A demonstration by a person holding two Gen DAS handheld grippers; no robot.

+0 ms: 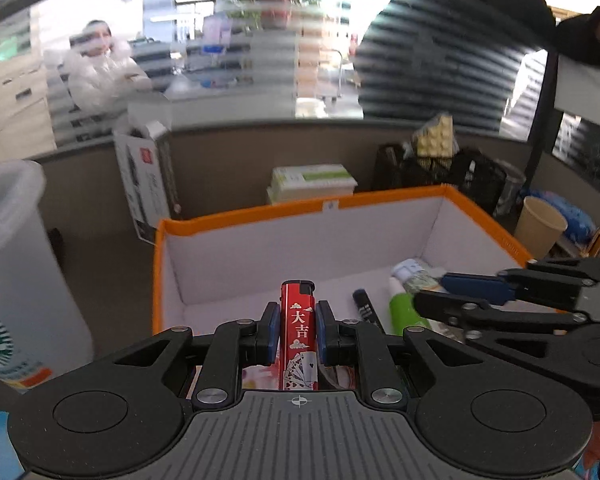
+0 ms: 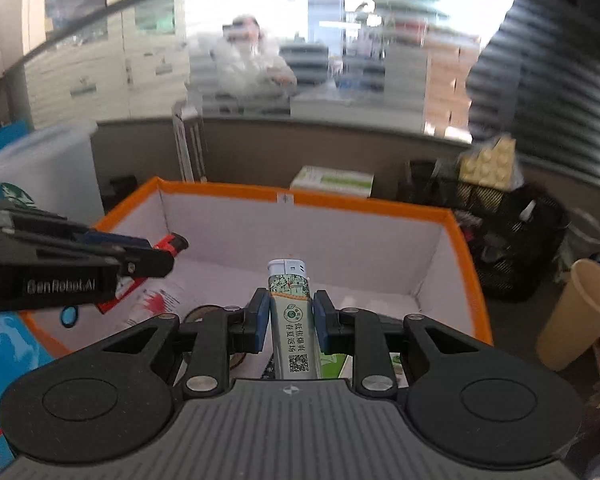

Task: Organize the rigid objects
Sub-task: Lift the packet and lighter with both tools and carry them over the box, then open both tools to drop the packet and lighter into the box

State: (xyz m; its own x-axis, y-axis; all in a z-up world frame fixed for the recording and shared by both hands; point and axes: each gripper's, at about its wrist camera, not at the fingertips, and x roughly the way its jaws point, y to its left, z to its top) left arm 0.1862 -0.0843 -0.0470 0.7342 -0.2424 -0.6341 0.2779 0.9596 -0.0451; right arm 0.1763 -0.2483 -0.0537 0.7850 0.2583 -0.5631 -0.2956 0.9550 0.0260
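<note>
My left gripper (image 1: pixel 298 330) is shut on a red lighter (image 1: pixel 299 336) with playing-card print, held over the near part of the orange-rimmed box (image 1: pixel 260 214). My right gripper (image 2: pixel 289 318) is shut on a green-and-white lighter (image 2: pixel 292 320), held over the same box (image 2: pixel 340 202). The right gripper also shows in the left wrist view (image 1: pixel 432 294), and its lighter's white end (image 1: pixel 410 272) pokes out. The left gripper (image 2: pixel 156 258) shows in the right wrist view with the red lighter's tip (image 2: pixel 174 244). Inside the box lie a black marker (image 1: pixel 364 306) and a green-and-white tube (image 1: pixel 404 310).
A white Starbucks cup (image 1: pixel 12 264) stands left of the box. A paper cup (image 2: pixel 576 316) stands at its right. Behind the box are a green-and-white carton (image 2: pixel 332 180), a black mesh basket (image 2: pixel 500 216) and a grey partition. Printed packets (image 2: pixel 156 304) lie in the box.
</note>
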